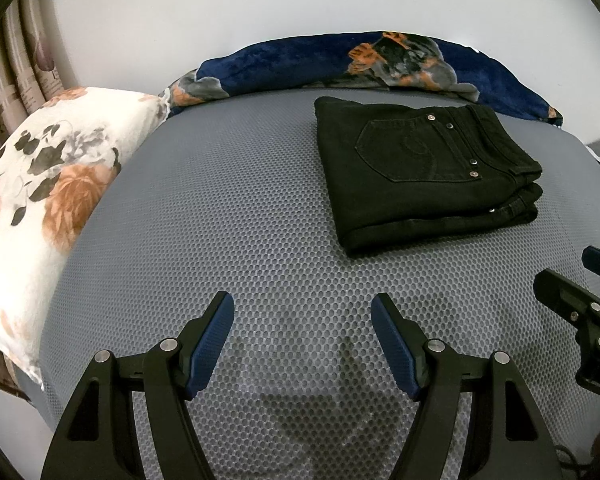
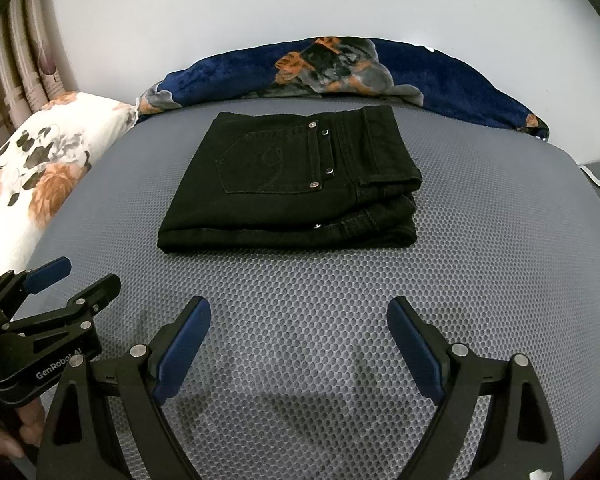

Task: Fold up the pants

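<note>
Beyond both grippers, mid-frame, the pants (image 2: 290,184) lie folded on the mat (image 2: 300,288), long axis running left-right. The right gripper (image 2: 298,316) faces them squarely; the left gripper (image 1: 302,312) sees them upper right. Both sets of fingers stand wide and empty.

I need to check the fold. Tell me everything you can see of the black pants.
The black pants look like denim, folded into a compact, layered rectangle. A back pocket with curved stitching and metal rivets faces up; the waistband edge is on the right. They lie flat on the grey mesh mattress, near the blue blanket. Neither gripper touches them.
</note>
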Motion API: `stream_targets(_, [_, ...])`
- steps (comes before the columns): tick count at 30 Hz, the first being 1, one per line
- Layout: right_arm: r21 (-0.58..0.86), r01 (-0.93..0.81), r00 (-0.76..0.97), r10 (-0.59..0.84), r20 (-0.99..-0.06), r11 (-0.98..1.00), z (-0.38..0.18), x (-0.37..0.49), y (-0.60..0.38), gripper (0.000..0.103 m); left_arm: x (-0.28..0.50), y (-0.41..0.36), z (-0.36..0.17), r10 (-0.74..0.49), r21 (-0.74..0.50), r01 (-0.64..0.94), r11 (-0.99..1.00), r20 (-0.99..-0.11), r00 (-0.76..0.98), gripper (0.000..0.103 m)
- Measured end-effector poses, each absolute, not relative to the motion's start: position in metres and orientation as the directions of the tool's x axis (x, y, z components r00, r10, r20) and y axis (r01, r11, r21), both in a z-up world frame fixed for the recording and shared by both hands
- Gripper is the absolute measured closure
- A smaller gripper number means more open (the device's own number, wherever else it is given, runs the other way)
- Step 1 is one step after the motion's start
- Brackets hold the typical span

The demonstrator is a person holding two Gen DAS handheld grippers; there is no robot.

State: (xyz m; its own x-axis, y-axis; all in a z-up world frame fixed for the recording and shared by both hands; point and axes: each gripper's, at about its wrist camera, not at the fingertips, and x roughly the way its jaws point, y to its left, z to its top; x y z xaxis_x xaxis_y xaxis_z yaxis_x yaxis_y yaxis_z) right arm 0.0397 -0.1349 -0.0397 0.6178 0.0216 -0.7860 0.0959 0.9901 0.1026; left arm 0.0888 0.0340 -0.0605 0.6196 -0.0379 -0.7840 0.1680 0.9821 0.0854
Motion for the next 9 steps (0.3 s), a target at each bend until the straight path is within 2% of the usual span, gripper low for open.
stream_targets(9, [0.107,0.100,0.618,0.022,-0.786,0.989,-0.0419,0.0389,-0.1311,0.015,0.0894,0.0338,-0.0599,-0.042,0.083,0.173,0.981,-0.786,0.617,0.032])
